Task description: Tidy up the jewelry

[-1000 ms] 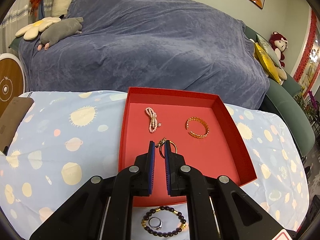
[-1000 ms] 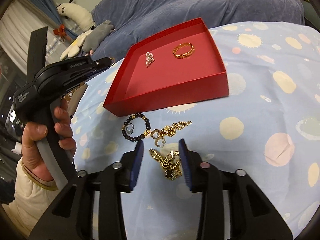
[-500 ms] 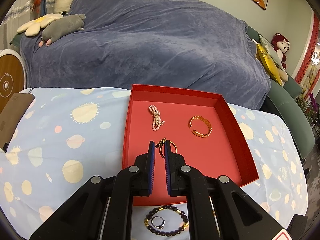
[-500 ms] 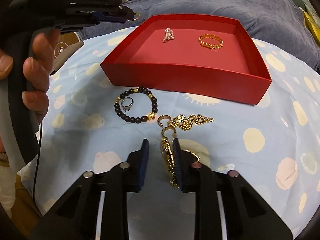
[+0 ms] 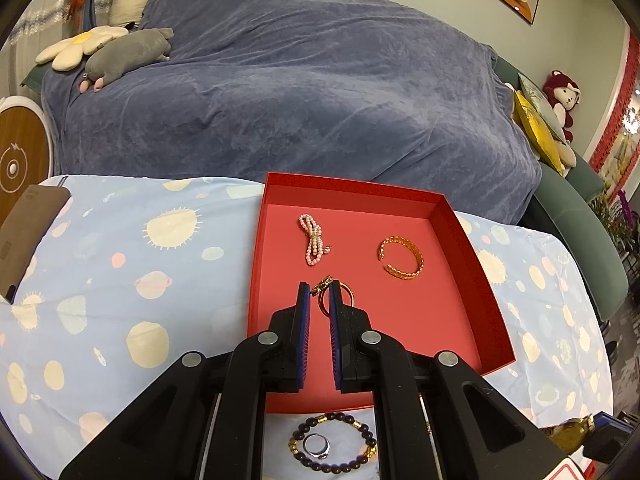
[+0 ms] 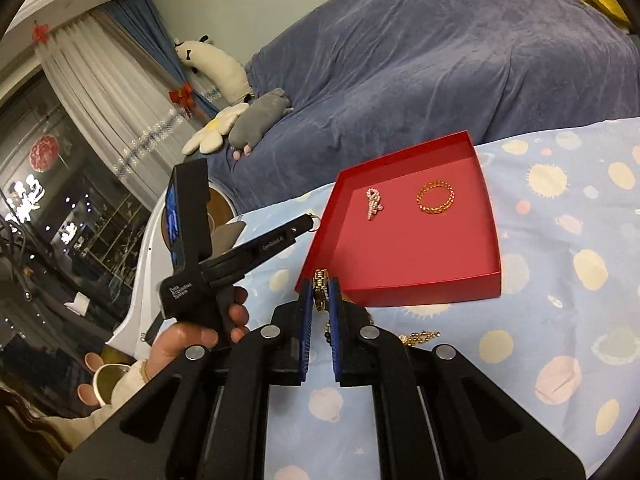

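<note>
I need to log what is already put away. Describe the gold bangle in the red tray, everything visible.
The gold bangle is an open cuff of shiny, chain-like links that look like metal, with a gap on its left side in the left wrist view. It lies flat on the floor of the red tray, in the far right part. It touches nothing but the tray floor and lies apart from the pink bead strand.

Left tool (image 5: 320, 292) is held nearly closed at frame centre, gripped by a bare hand (image 6: 200, 332); right tool (image 6: 320, 288) is clamped likewise.
</note>
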Demonstrator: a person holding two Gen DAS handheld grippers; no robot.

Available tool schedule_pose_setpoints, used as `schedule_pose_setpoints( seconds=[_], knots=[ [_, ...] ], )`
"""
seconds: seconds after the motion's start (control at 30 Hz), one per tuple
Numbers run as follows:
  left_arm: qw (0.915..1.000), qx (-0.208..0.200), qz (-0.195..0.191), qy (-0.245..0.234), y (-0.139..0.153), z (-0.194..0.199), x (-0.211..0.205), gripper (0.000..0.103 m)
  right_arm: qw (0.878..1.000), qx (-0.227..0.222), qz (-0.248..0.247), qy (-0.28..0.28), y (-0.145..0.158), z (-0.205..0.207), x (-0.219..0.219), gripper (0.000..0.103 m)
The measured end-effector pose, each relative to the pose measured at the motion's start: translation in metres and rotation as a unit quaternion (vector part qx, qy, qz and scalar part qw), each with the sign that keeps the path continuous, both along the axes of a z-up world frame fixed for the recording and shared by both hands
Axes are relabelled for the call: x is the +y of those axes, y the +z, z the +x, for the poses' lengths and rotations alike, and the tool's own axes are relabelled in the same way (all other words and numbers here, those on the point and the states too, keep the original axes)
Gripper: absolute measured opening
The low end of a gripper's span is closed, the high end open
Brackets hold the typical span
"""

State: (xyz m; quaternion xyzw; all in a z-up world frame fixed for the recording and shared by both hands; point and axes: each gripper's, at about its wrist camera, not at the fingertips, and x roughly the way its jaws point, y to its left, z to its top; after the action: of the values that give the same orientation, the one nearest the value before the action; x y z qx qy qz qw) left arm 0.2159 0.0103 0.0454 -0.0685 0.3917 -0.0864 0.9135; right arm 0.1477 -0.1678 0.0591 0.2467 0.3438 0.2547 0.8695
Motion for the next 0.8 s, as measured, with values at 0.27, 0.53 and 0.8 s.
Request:
schedule_pose_setpoints(
  seconds=[0.27, 0.53, 0.8],
  knots=[
    [1.0000, -0.001, -0.002, 0.000, 0.001, -0.001, 0.000, 0.007, 0.994, -0.015, -0.105, -0.012, 0.011, -0.012, 0.015, 0.000],
    [1.0000, 0.000, -0.002, -0.001, 0.002, 0.000, 0.001, 0.007, 0.978, 0.052, -0.201, 0.007, -0.051, 0.010, 0.035, 0.053],
    [1.0000, 0.008, -0.002, 0.001, -0.001, 0.002, 0.003, 0.007, 0.961, 0.066, -0.260, 0.059, -0.098, 0.030, 0.072, 0.052]
  ],
)
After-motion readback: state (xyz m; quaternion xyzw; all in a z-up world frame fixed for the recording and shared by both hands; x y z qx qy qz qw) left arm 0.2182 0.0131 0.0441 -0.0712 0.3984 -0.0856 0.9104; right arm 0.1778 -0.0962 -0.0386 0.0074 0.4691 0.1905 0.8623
